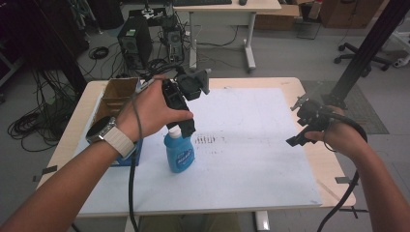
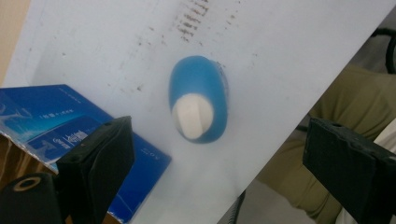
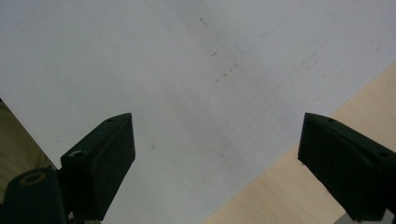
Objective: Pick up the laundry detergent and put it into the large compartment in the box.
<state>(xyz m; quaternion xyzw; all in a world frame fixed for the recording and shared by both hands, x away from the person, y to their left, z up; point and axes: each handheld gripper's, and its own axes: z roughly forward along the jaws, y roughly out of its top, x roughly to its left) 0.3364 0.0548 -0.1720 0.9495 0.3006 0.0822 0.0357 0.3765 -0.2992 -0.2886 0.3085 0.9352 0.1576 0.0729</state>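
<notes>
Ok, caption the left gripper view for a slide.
Open left gripper poised above the white-capped blue bottle beside a blue box.

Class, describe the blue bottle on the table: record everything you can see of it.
The blue bottle looks like glossy plastic, with a white cap and a blue-and-white label on its front. It stands upright on the white mat, just right of the blue carton; whether they touch cannot be told. From above, in the left gripper view, its body is oval. The left hand-held gripper hangs over the cap, jaws wide open, not gripping it.
</notes>
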